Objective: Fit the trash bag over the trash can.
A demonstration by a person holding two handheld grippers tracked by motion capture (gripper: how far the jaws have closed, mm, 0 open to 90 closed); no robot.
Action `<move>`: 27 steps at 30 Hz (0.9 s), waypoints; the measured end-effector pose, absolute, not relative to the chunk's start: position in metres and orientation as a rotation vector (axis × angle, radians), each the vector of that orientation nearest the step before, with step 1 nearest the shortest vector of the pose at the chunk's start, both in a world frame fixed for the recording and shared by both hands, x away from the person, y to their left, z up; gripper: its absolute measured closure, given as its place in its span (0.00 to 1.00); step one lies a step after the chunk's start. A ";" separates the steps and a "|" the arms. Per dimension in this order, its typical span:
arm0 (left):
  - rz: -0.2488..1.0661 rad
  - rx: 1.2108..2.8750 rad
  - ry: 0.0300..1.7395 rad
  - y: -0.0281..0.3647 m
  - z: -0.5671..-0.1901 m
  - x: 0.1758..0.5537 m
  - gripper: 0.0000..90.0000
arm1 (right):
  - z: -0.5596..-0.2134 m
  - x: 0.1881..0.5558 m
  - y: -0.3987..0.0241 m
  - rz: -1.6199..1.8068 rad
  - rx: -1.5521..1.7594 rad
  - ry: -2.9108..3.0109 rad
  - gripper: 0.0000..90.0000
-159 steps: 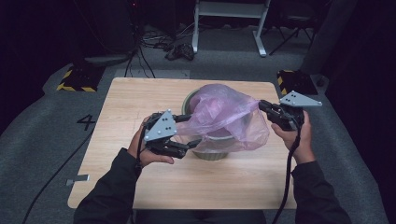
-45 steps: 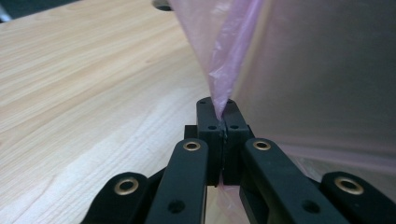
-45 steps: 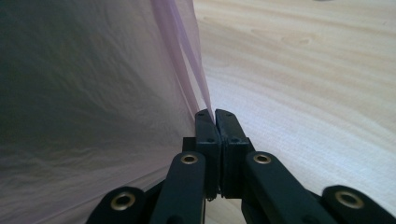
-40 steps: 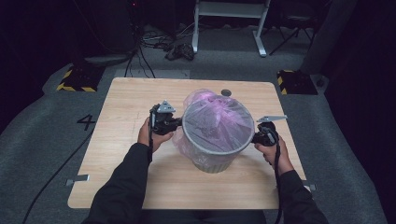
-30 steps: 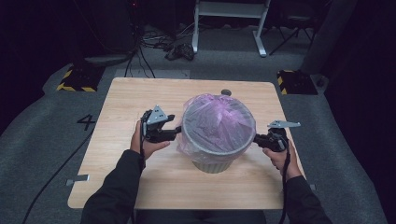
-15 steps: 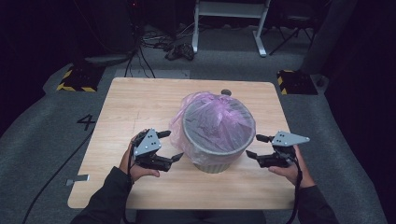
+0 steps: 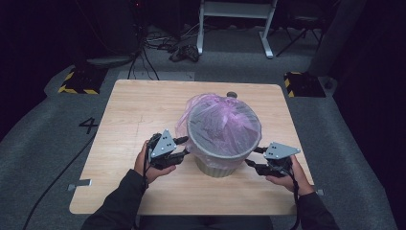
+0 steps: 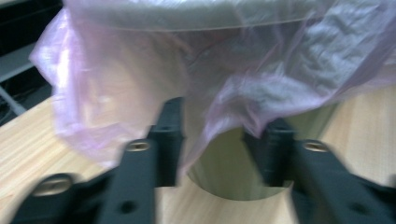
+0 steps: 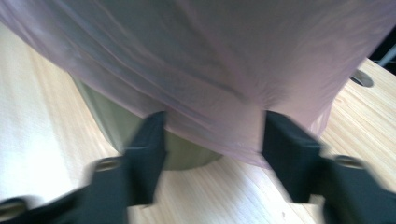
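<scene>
- Dark studio room; wooden counter carries a grey bin between both tongs.
- Left tongs and right tongs, just closing, stand apart around the pink liner's hem.
- Step seems pulling the overhang down; next, pinch the film.

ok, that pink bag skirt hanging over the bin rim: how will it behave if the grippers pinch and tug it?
The pink bag looks thin and see-through with wrinkled, drooping folds, so probably floppy, stretching rather than holding shape. Its film looks glossy, so it may slip from the pads. The bin looks like light plastic, so a sideways tug could slide or tip it.
</scene>
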State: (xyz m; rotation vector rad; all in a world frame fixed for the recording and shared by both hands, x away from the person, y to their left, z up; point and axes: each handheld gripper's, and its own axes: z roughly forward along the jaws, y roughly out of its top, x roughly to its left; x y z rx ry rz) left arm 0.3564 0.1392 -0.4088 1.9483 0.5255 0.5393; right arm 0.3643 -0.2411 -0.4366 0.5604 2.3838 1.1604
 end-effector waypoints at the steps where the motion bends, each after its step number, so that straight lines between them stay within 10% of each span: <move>1: 0.524 1.946 0.518 0.140 -0.409 0.358 0.78 | -0.438 0.365 -0.241 1.146 0.563 2.387 0.70; 7: 0.541 1.982 0.503 0.140 -0.414 0.359 1.00 | -0.444 0.367 -0.242 1.139 0.550 2.383 1.00; 23: 0.541 2.227 0.449 0.128 -0.460 0.351 1.00 | -0.436 0.364 -0.266 1.262 0.647 2.341 0.90; 27: 0.544 2.283 0.447 0.121 -0.472 0.352 1.00 | -0.426 0.361 -0.271 1.315 0.655 2.321 0.75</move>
